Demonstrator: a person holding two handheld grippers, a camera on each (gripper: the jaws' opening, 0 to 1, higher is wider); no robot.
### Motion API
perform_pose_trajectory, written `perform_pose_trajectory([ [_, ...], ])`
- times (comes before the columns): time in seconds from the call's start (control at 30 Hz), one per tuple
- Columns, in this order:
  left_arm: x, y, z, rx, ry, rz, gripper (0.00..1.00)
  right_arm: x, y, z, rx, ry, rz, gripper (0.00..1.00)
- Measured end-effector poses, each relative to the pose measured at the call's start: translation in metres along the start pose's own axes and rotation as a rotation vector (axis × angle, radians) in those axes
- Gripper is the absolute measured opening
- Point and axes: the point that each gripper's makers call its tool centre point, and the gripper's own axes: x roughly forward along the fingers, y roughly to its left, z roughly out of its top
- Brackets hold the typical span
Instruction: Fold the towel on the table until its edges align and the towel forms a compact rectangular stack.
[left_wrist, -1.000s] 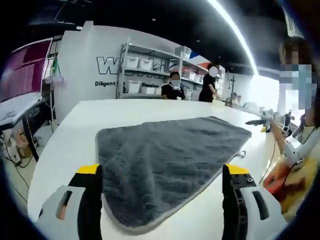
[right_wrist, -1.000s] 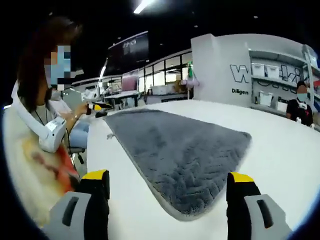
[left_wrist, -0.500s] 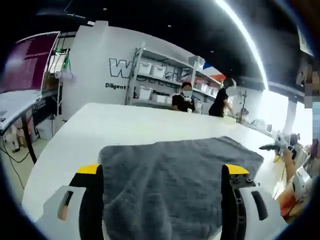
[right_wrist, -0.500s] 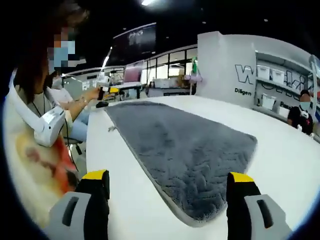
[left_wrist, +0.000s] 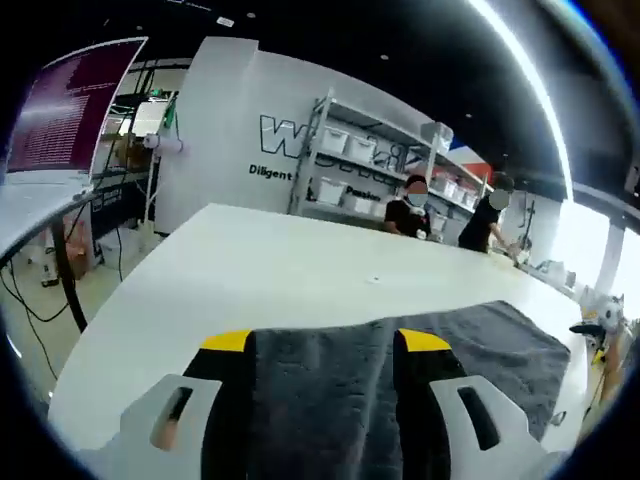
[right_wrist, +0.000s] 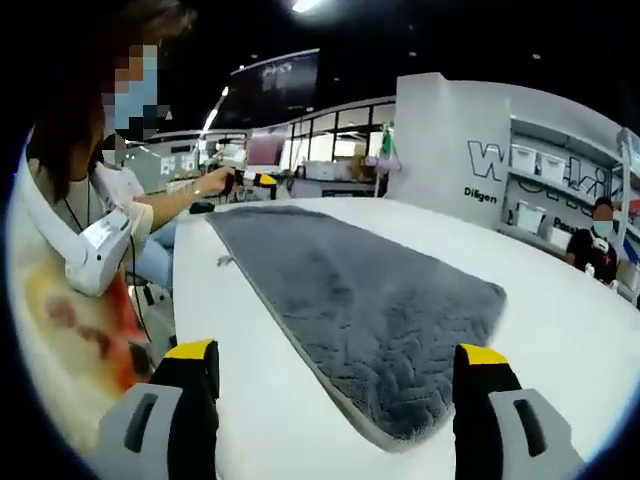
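A grey towel (left_wrist: 480, 350) (right_wrist: 370, 290) lies flat on the white table (left_wrist: 250, 260) (right_wrist: 560, 330). In the left gripper view, my left gripper (left_wrist: 325, 345) is low over one end of the towel. Its jaws have narrowed but are still apart, with towel pile between them. In the right gripper view the person's arm holds that left gripper (right_wrist: 250, 182) at the towel's far corner. My right gripper (right_wrist: 335, 355) stands open above the table edge, the towel's rounded near corner lying between and just beyond its fingers.
The person (right_wrist: 70, 250) holding the grippers stands at the table's side. White shelving with bins (left_wrist: 360, 160) lines the back wall, where two people (left_wrist: 410, 205) stand. A desk with cables (left_wrist: 40, 230) is beyond the table's left edge.
The left gripper has dropped and moved in over the towel's end, and its jaws have drawn closer together. The right gripper has barely moved and stays open.
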Motion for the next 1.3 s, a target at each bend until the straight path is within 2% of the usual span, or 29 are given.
perform_pose_trajectory([
  [0.1,0.016,0.014,-0.005,0.029,0.027,0.042,0.34,-0.003,-0.001,0.001,-0.01,-0.002,-0.002,0.98],
  [0.27,0.038,0.027,-0.017,0.024,0.078,0.077,0.26,-0.006,-0.001,-0.001,-0.015,0.004,-0.007,0.97],
  [0.33,0.047,0.035,-0.021,0.082,0.116,0.109,0.22,-0.006,-0.001,-0.002,-0.018,0.01,-0.012,0.97],
  [0.4,0.055,0.04,-0.024,0.09,0.128,0.134,0.21,-0.007,-0.002,-0.004,-0.025,0.018,-0.013,0.97],
  [0.53,0.068,0.045,-0.037,0.146,0.194,0.153,0.08,-0.011,-0.004,-0.005,-0.023,0.019,-0.013,0.97],
  [0.63,0.071,0.048,-0.05,0.162,0.246,0.167,0.07,-0.013,-0.005,-0.006,-0.017,0.019,-0.016,0.97],
  [0.67,0.072,0.049,-0.047,0.153,0.219,0.169,0.06,-0.013,-0.005,-0.007,-0.016,0.02,-0.017,0.97],
  [0.77,0.07,0.052,-0.046,0.157,0.221,0.179,0.01,-0.013,-0.005,-0.009,-0.016,0.026,-0.02,0.97],
  [1.07,0.068,0.057,-0.046,0.129,0.206,0.184,0.0,-0.01,-0.002,-0.012,-0.021,0.037,-0.003,0.97],
  [1.3,0.074,0.067,-0.043,0.115,0.202,0.199,0.0,-0.012,-0.002,-0.012,-0.02,0.04,-0.009,0.97],
])
